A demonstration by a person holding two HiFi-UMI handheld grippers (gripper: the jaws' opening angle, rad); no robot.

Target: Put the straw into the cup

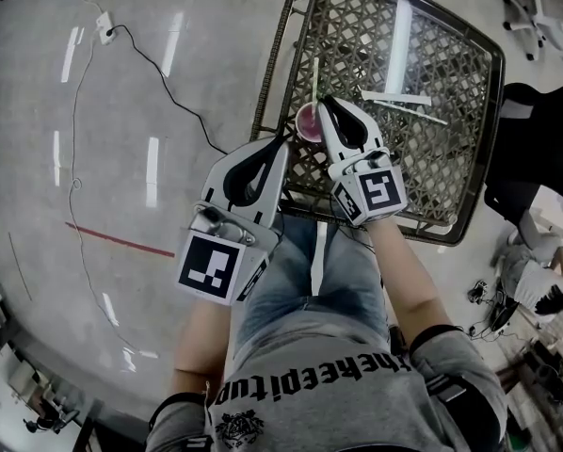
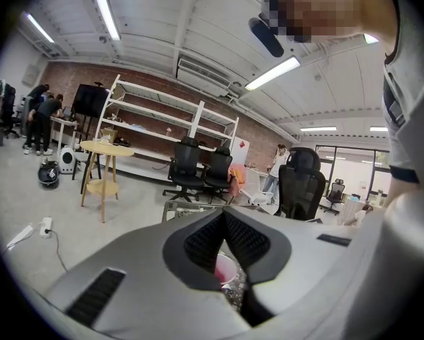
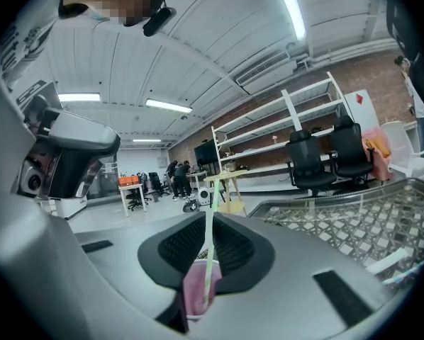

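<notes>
Pink cup (image 1: pixel 306 122), straw (image 3: pixel 209 246) apparently inside, right gripper (image 1: pixel 326 100) pinching straw

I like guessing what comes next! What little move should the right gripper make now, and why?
Probably the right gripper should open its jaws a little and let go. They are shut on the straw, and the straw's lower end already sits inside the pink cup.
</notes>
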